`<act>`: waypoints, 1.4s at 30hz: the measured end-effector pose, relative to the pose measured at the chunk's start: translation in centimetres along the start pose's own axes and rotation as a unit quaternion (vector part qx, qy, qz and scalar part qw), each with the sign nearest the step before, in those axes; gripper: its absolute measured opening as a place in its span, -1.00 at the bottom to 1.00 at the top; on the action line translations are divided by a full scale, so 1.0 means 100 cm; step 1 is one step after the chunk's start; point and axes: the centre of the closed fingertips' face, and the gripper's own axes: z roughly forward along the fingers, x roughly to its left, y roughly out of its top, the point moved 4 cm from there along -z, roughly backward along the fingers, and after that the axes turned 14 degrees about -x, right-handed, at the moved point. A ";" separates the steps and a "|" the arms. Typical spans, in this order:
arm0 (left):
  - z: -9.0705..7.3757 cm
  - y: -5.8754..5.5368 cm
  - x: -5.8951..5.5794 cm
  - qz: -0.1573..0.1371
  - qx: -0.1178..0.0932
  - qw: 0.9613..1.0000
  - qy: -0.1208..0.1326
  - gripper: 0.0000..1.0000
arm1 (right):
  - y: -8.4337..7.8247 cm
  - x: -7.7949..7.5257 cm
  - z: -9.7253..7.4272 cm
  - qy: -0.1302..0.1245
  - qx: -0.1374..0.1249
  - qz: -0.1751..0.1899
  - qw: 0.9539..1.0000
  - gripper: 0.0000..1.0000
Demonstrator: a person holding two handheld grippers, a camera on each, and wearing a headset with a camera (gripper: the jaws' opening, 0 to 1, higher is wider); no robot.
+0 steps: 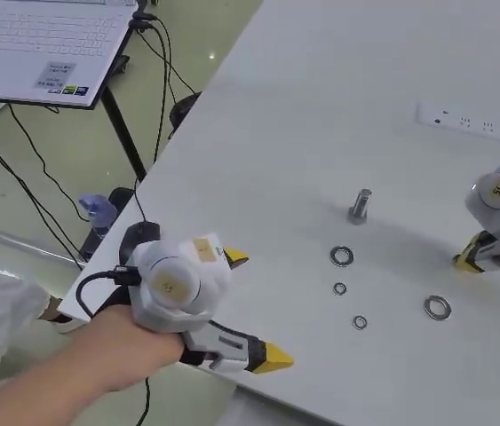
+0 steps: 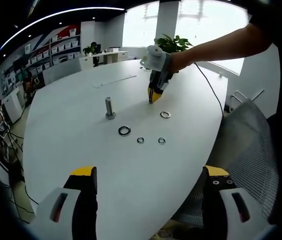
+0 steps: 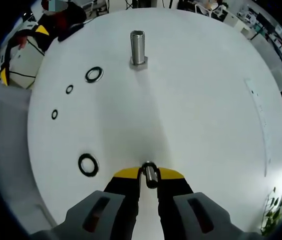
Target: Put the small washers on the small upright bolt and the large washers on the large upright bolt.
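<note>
As seen from the head view, large bolt (image 1: 361,206) upright on its hex head on the white table (image 1: 276,133), silver-grey, with a bare threaded shank. Bolts counted: two. Small bolt (image 3: 151,177), a short grey stub, clamped between the closed yellow-tipped jaws of the right gripper (image 1: 468,260), low above the table and well apart from the large bolt; contact with the surface not discernible. Washers counted: four, all flat on the table and all apart from one another. Two large washers (image 1: 342,256) (image 1: 437,308), one just beside the large bolt, the other farther out, near the right gripper. Two small washers (image 1: 340,288) (image 1: 360,322), thin steel rings, between the two large ones. Left gripper (image 1: 257,308) over the table's near edge, gripped by a hand (image 1: 116,351), jaws spread wide apart. Power strip (image 1: 476,124) along the far side of the table; laptop (image 1: 45,44) on a stand beyond the edge.
</note>
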 end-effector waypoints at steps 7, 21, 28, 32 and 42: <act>0.001 0.001 0.000 0.003 -0.004 1.000 0.004 0.90 | 0.002 0.001 0.001 0.000 -0.001 0.002 1.000 -0.66; 0.001 -0.004 -0.004 -0.004 0.000 1.000 0.000 0.96 | 0.004 0.000 -0.004 0.003 -0.003 0.002 1.000 -0.54; -0.001 -0.003 -0.005 -0.003 -0.001 1.000 -0.001 0.95 | 0.012 0.000 -0.012 0.002 -0.009 -0.003 1.000 -0.52; -0.002 -0.003 -0.007 -0.001 -0.003 1.000 -0.003 0.93 | 0.017 0.002 -0.015 0.003 -0.009 -0.009 1.000 -0.51; -0.009 -0.005 -0.009 -0.004 -0.004 1.000 0.001 0.92 | 0.038 0.011 -0.019 0.007 -0.015 -0.033 0.999 -0.48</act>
